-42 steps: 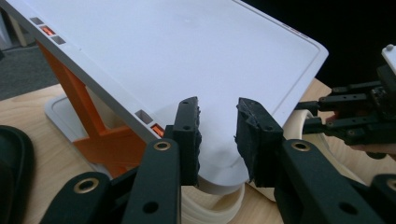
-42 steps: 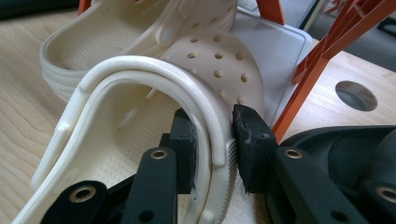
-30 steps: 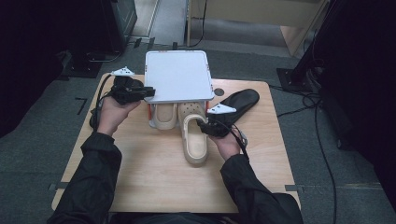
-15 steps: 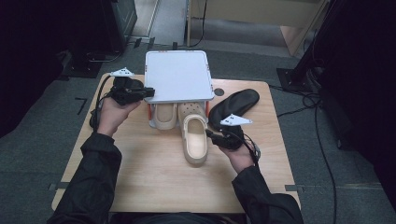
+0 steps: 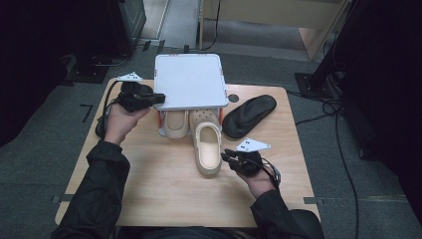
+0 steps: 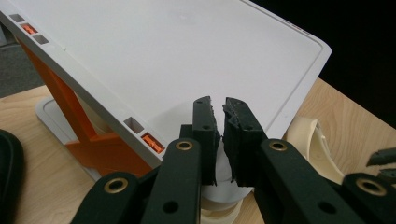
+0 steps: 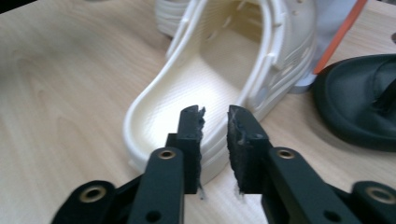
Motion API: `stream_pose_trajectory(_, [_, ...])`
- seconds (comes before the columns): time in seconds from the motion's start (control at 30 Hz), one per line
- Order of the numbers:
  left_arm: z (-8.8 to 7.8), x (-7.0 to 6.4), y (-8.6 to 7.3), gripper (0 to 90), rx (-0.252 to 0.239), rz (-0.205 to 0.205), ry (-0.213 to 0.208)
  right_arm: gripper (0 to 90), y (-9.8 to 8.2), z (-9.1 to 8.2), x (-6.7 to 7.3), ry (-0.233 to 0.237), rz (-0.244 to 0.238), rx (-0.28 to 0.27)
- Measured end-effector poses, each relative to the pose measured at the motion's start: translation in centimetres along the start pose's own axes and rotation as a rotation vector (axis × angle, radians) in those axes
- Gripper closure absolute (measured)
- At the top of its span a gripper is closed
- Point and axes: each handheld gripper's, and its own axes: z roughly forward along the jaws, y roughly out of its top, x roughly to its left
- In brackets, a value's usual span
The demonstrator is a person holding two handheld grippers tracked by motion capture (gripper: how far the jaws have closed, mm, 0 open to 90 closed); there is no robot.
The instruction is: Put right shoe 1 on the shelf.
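I had the left gripper [image 5: 158, 97] clamped on the edge of the white rack shelf [image 5: 189, 79] to steady it, while the right gripper [image 5: 225, 155], its jaws just closing and nearly together with nothing between them, sat beside the heel of the cream clog [image 5: 208, 147] half-tucked under the shelf. The shelf hid the clog's toe and most of the second clog [image 5: 175, 124], and I couldn't tell what the black shoe [image 5: 249, 115] was exactly.

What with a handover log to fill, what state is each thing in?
White flat-topped rack with orange struts: standing, edge clamped.
Left gripper: shut on rack.
Cream foam clog: tucked under rack.
Second cream foam clog: toe under rack, heel out.
Black shoe sole: lying loose beside rack.
Right gripper: jaws just closing, empty, by second clog's heel.
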Motion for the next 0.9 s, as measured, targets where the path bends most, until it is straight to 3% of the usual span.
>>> stream_pose_trajectory(0.27, [0.0, -0.1, 0.0, 83.4, -0.001, -0.002, 0.004, 84.1, -1.6, 0.4, 2.7, 0.087, -0.032, 0.052])
stream_pose_trajectory(0.53, [0.0, -0.2, 0.0, 84.2, 0.005, 0.004, 0.004, 86.2, -2.4, 1.5, 3.7, 0.134, -0.051, 0.106])
stream_pose_trajectory(0.67, [0.0, -0.1, -0.1, 84.7, -0.001, -0.002, 0.004, 88.8, -2.7, 2.7, 3.6, 0.128, -0.066, 0.144])
stream_pose_trajectory(0.8, [0.0, -0.1, -0.1, 84.6, -0.005, -0.005, 0.002, 89.7, -2.6, 3.1, 3.5, 0.138, -0.076, 0.139])
stream_pose_trajectory(0.9, [0.0, -0.1, -0.1, 84.6, -0.002, 0.0, 0.003, 89.4, -2.3, 3.5, 3.7, 0.11, -0.107, 0.125])
